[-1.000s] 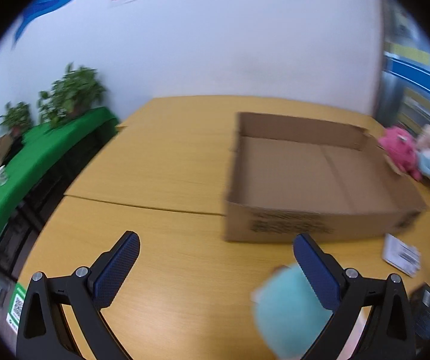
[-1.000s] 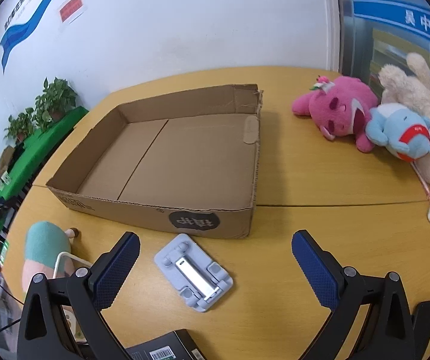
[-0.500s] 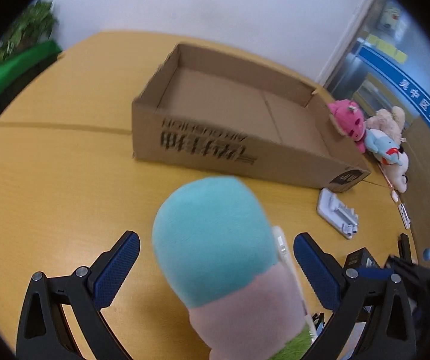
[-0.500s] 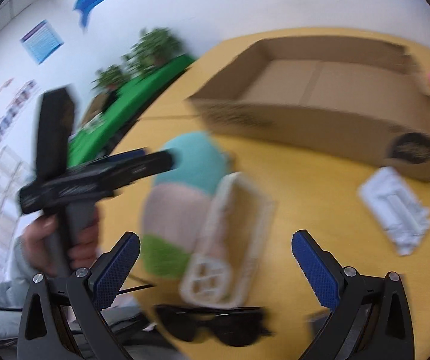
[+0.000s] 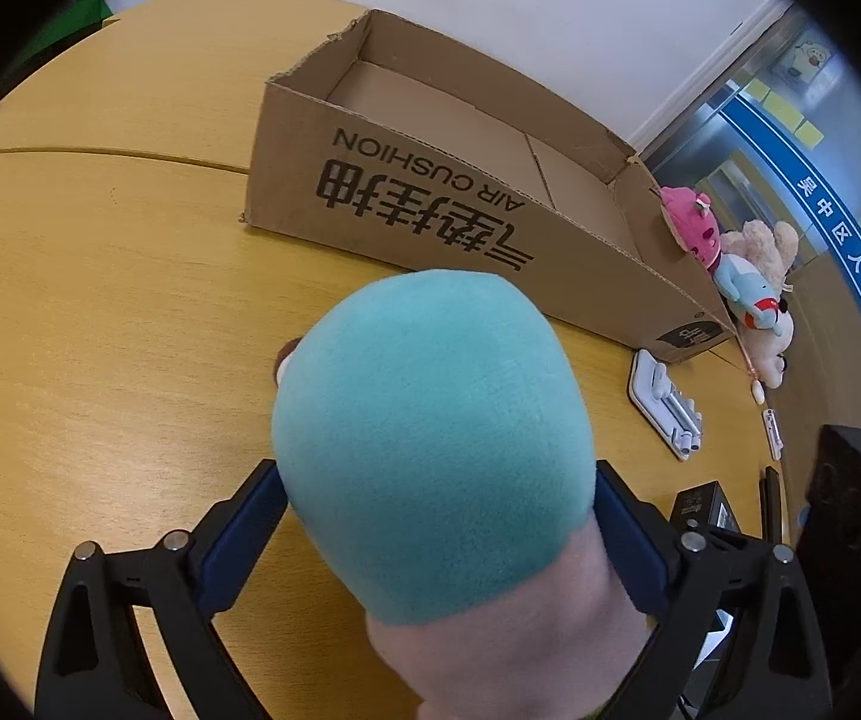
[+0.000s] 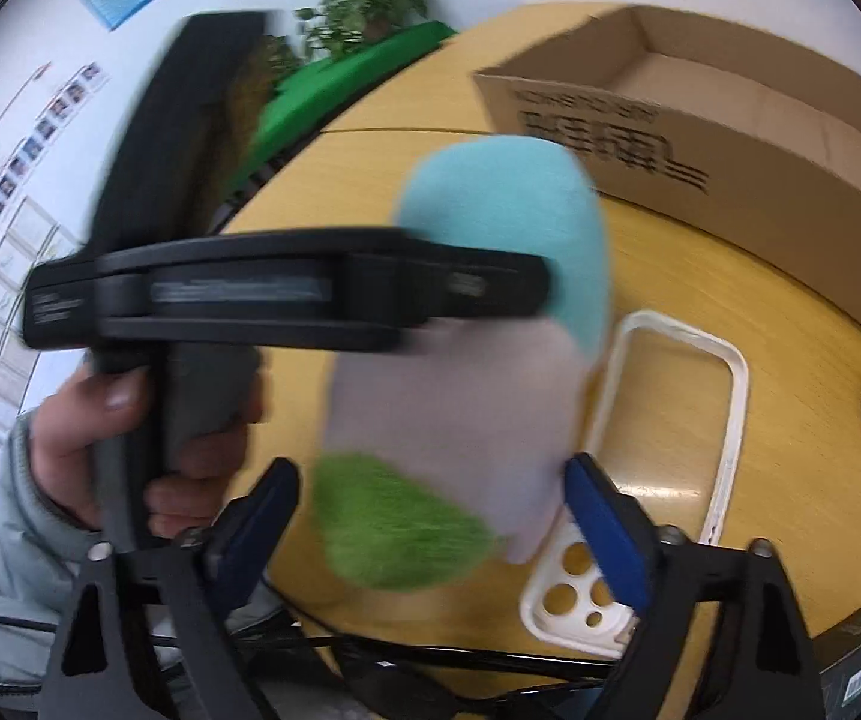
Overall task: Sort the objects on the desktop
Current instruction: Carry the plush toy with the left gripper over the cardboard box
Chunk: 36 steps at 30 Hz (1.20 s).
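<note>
Two grippers are positioned around one plush toy (image 5: 430, 438) – teal, pink and green – lying on the wooden table (image 5: 100, 312). The left gripper (image 5: 437, 531) straddles its teal end; pad contact cannot be confirmed. The right gripper (image 6: 430, 531), jaws just narrowed, flanks the green end, with a gap visible at its left pad. A cardboard box (image 5: 460, 204) stands beyond the toy – a white phone case (image 6: 670, 432) lies beside it.

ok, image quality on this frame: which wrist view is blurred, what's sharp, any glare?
Left wrist: sharp; the cardboard box print reads clearly and the plush toy shows pile texture, with fisheye bending and dark corners. Right wrist: motion-smeared; the left gripper, the hand and the box lettering streak, and there is mild ceiling glare on the table near the white phone case.
</note>
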### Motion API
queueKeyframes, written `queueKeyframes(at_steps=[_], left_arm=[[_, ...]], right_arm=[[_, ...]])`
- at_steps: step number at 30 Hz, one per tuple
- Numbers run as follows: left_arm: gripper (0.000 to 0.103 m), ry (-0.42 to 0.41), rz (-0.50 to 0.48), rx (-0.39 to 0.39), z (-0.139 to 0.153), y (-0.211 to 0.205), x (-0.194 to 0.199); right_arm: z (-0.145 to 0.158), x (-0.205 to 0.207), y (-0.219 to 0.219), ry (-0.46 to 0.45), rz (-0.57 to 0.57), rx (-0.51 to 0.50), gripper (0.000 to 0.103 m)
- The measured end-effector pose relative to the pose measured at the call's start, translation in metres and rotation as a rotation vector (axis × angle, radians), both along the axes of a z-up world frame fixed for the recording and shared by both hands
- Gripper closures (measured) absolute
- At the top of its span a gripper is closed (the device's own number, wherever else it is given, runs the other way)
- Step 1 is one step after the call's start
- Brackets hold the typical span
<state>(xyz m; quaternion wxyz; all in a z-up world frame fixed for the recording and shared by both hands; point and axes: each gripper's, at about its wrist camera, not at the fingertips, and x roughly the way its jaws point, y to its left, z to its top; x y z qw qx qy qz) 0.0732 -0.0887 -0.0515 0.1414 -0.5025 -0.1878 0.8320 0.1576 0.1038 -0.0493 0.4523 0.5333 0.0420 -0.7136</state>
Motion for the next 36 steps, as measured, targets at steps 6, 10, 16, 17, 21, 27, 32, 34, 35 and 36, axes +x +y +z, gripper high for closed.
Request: queueKeyframes(at_steps=[6, 10, 16, 17, 21, 27, 32, 34, 35, 36], left_arm=[[0.006, -0.002, 0.001, 0.009, 0.002, -0.006, 0.001], [0.006, -0.004, -0.020, 0.023, 0.001, 0.000, -0.004], [0.011, -0.010, -0.045, 0.047, 0.000, 0.007, -0.007], [0.014, -0.005, -0.046, 0.057, 0.002, 0.007, -0.006], [0.020, 0.030, -0.081, 0.005, 0.016, 0.024, -0.007], [0.021, 0.176, -0.121, -0.007, 0.070, 0.036, -0.017], [0.021, 0.354, -0.165, -0.041, 0.135, 0.049, -0.035], [0.021, 0.412, -0.173, -0.045, 0.155, 0.050, -0.044], [0.021, 0.447, -0.179, -0.046, 0.169, 0.051, -0.051], [0.021, 0.465, -0.182, -0.046, 0.176, 0.050, -0.055]], right_arm=[[0.008, 0.006, 0.002, 0.088, 0.001, 0.054, 0.018], [0.023, 0.010, -0.004, 0.102, 0.024, 0.016, 0.018], [0.000, 0.007, -0.022, 0.076, 0.053, 0.034, 0.027], [0.002, 0.008, -0.019, 0.079, 0.052, 0.028, 0.029], [0.008, 0.012, -0.017, 0.087, 0.054, 0.024, 0.036], [0.053, 0.011, 0.012, 0.165, 0.028, -0.064, 0.038], [0.113, 0.001, 0.025, 0.302, 0.017, -0.120, 0.038], [0.139, -0.008, 0.028, 0.368, 0.016, -0.135, 0.038], [0.148, -0.012, 0.029, 0.391, 0.016, -0.140, 0.038], [0.160, -0.017, 0.029, 0.423, 0.016, -0.144, 0.038]])
